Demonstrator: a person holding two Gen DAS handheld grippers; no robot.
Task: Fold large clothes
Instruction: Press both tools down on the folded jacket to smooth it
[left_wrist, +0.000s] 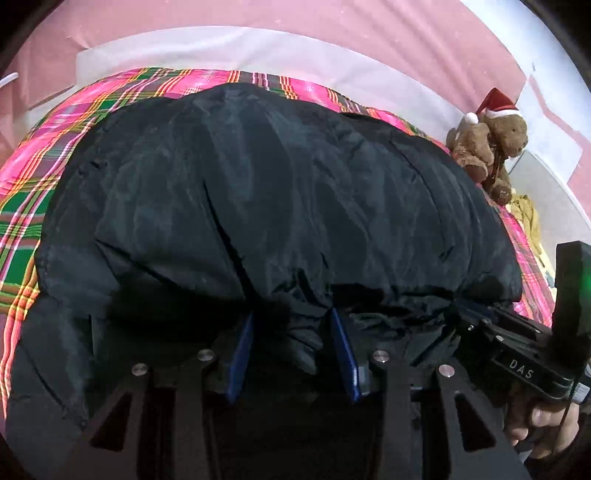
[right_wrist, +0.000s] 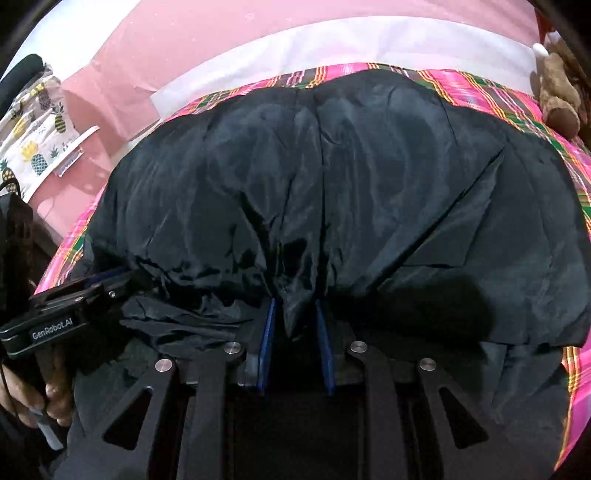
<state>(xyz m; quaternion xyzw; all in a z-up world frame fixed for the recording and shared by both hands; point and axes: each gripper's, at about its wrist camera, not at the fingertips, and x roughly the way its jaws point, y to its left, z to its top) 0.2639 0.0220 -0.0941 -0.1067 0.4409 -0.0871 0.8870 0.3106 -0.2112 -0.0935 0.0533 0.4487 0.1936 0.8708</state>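
Folding is appearing partly done: black padded jacket is lying doubled over on the plaid-covered bed, its near edge gathered. Left gripper is pinching a bunch of that edge between narrowed blue pads; right gripper is clamping another bunch just beside it. Further folds and flattening are likely remaining. Teddy bear is sitting at the far corner.
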